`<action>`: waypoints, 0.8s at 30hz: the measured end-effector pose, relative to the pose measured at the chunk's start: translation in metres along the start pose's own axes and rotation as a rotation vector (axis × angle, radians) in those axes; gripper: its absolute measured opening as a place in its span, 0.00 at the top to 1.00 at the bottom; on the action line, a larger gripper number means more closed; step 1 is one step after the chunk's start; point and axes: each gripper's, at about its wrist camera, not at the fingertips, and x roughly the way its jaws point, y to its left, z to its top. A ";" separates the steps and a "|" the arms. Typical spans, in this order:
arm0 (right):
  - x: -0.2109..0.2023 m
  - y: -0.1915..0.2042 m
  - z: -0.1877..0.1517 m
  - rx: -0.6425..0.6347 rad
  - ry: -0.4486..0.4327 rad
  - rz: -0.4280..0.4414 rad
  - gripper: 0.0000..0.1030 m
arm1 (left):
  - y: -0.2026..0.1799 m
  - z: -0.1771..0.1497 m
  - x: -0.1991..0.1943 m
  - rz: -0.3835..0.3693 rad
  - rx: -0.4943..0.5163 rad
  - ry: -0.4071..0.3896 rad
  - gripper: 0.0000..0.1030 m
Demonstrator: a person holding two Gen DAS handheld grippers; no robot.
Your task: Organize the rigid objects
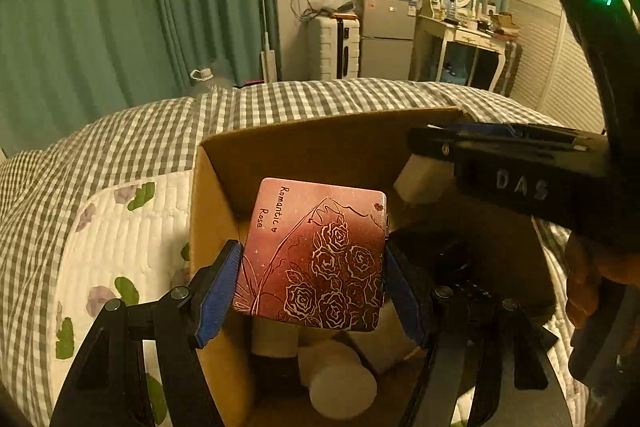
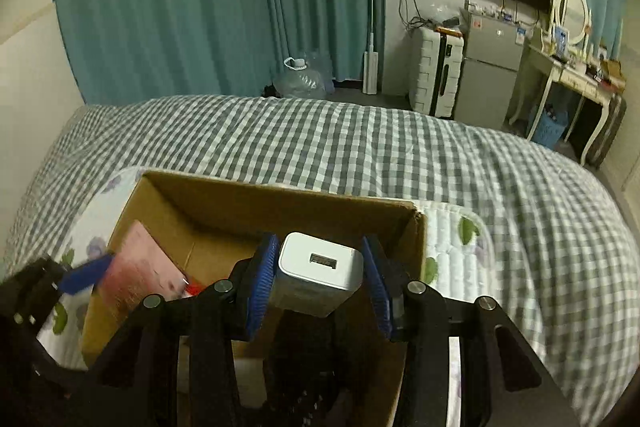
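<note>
Your left tongs [image 1: 312, 283] clamp the red rose-printed square tin [image 1: 316, 255] over the open brown cardboard box [image 1: 320, 143] on the bed; your right tongs [image 2: 320, 279] grip the white USB charger block [image 2: 318, 273] above its right end. Several pale cylinders [image 1: 340, 387] lie inside already; both held pieces are not yet set down, so the task looks well along.

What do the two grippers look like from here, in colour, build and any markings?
Both are the same build. The left gripper and right gripper have black angular linkage arms joined by round silver pins, and their fingers carry ribbed blue pads. Seen from the left wrist view, the right one has raised letters "DAS" on its black body. No cables or sleeves show.
</note>
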 end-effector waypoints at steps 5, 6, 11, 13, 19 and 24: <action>-0.006 -0.006 0.001 0.021 -0.044 0.002 0.45 | -0.004 -0.002 -0.005 0.025 0.008 -0.016 0.29; -0.009 -0.007 0.001 0.021 -0.045 -0.004 0.45 | -0.003 -0.001 -0.010 0.031 -0.001 -0.021 0.28; -0.051 -0.008 0.003 -0.006 -0.066 -0.053 0.45 | 0.003 0.012 -0.059 0.047 -0.062 -0.064 0.22; -0.079 -0.007 0.008 -0.017 -0.076 -0.074 0.45 | 0.004 0.018 -0.086 0.052 -0.064 -0.100 0.21; -0.188 0.008 0.026 -0.073 -0.174 -0.139 0.34 | 0.003 0.039 -0.199 0.064 -0.059 -0.270 0.17; -0.280 0.014 0.033 -0.034 -0.247 -0.131 0.10 | 0.004 0.035 -0.278 0.063 -0.068 -0.388 0.15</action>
